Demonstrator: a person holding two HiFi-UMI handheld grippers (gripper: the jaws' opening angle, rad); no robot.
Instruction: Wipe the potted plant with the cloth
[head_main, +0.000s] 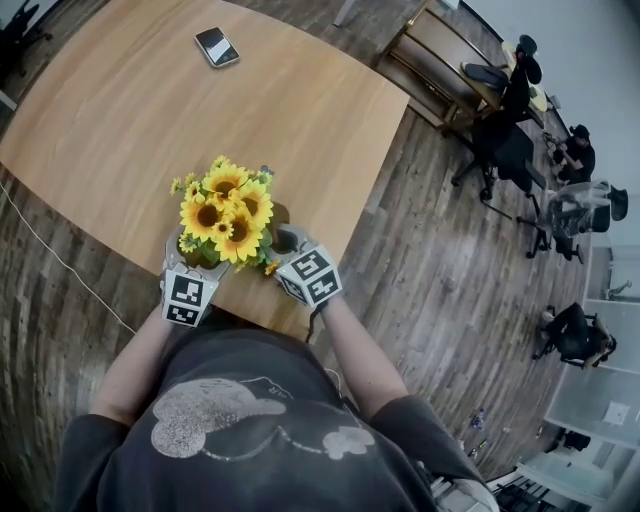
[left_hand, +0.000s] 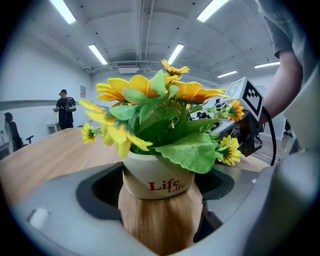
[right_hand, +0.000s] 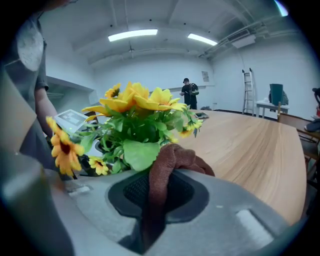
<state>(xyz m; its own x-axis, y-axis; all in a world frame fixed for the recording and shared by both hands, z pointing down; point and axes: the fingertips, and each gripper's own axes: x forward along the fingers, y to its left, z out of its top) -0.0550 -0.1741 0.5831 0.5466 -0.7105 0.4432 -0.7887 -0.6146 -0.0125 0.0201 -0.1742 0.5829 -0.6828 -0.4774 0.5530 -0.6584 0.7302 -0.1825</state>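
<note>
Left gripper view: the potted plant (left_hand: 157, 185) sits right between the jaws of the left gripper (left_hand: 161, 215), which are spread wide and clamped on its wooden base. The right gripper (right_hand: 155, 200) is closed on a brown cloth (right_hand: 172, 160), bunched just beside the leaves. The plant's at the near edge of a light wood table (head_main: 150, 100), with a phone (head_main: 217, 46) on the far side. Dark plank floor (head_main: 430, 260), people seated far right. The white "Life" pot is full of sunflowers (head_main: 225, 210).

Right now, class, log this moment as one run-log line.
left gripper: jaws shut on sunflower pot | right gripper: jaws shut on brown cloth beside leaves | wiping: contact unclear
</note>
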